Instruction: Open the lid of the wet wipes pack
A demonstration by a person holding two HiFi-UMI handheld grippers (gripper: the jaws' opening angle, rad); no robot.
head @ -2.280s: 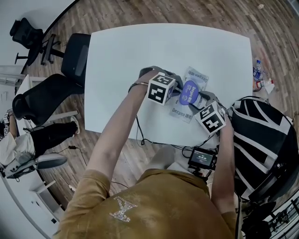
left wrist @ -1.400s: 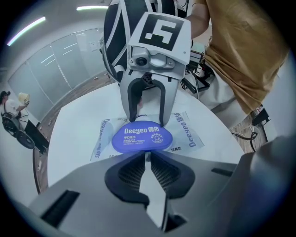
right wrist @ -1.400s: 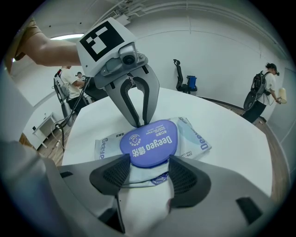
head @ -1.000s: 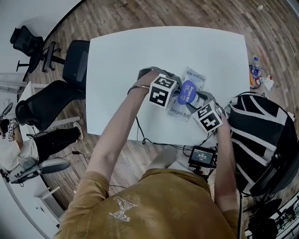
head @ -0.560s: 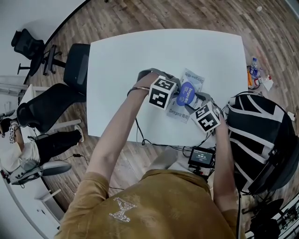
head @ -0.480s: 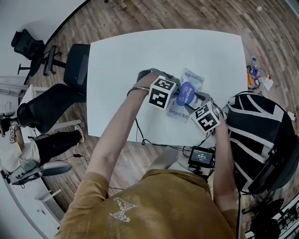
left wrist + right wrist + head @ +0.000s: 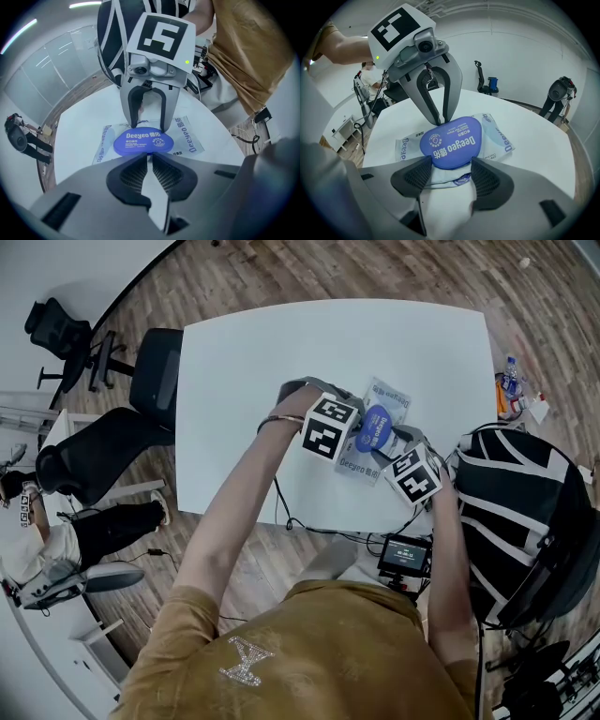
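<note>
Left gripper (image 7: 440,122) pinched tight on the lid (image 7: 450,143) edge to lift it; right gripper (image 7: 147,125) spread, tips pressing the wipes pack (image 7: 499,136) onto the tabletop (image 7: 262,362) as anchor.

- White worktop (image 7: 244,381) stands on a wood plank floor (image 7: 375,268).
- A black office chair (image 7: 155,357) is tucked against its left edge; another (image 7: 89,442) is just beside it.
- A third chair (image 7: 56,310) stands near the curved white wall (image 7: 37,259).
- A bottle (image 7: 511,381) stands on the floor at the right.

Glossy blue plastic lid (image 7: 451,143) on a crinkly film pack (image 7: 499,136) (matt white table (image 7: 244,381), wood-plank floor (image 7: 281,277)).
</note>
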